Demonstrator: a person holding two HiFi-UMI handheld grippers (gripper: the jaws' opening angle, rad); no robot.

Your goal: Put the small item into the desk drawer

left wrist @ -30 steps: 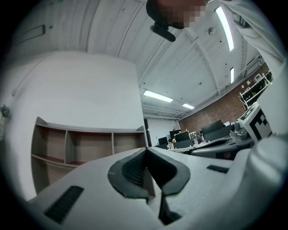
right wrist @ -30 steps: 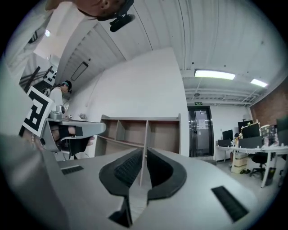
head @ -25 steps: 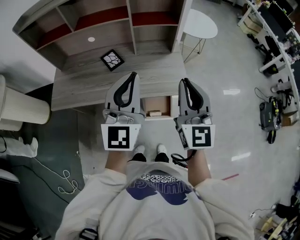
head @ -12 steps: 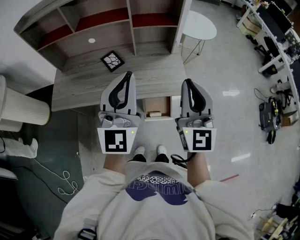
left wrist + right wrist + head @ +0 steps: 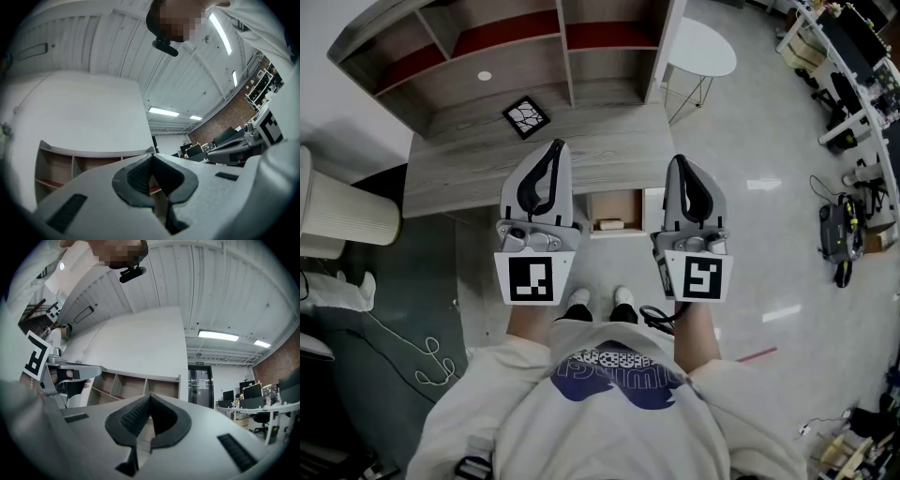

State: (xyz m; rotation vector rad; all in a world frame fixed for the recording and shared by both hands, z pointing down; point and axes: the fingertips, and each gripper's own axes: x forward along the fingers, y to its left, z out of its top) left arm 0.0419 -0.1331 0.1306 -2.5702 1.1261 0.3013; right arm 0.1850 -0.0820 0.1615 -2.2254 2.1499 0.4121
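Observation:
The grey wooden desk (image 5: pixel 469 173) has an open drawer (image 5: pixel 625 203) at its front edge. A small tan item (image 5: pixel 608 224) lies inside the drawer. My left gripper (image 5: pixel 555 146) is held up in front of the desk, left of the drawer, shut with nothing in it. My right gripper (image 5: pixel 678 159) is held up just right of the drawer, also shut and empty. In the left gripper view the left gripper (image 5: pixel 152 157) points upward at the shelf and ceiling. The right gripper (image 5: pixel 150 396) does the same in its own view.
A black-and-white patterned square (image 5: pixel 526 117) lies on the desk near the shelf unit (image 5: pixel 567 52). A small white disc (image 5: pixel 484 76) sits on the shelf. A white round side table (image 5: pixel 701 49) stands to the right, and a cream ribbed seat (image 5: pixel 342 220) to the left.
Both grippers have shifted a little apart, the left one leftward and the right one rightward. The drawer and the item in it have not moved.

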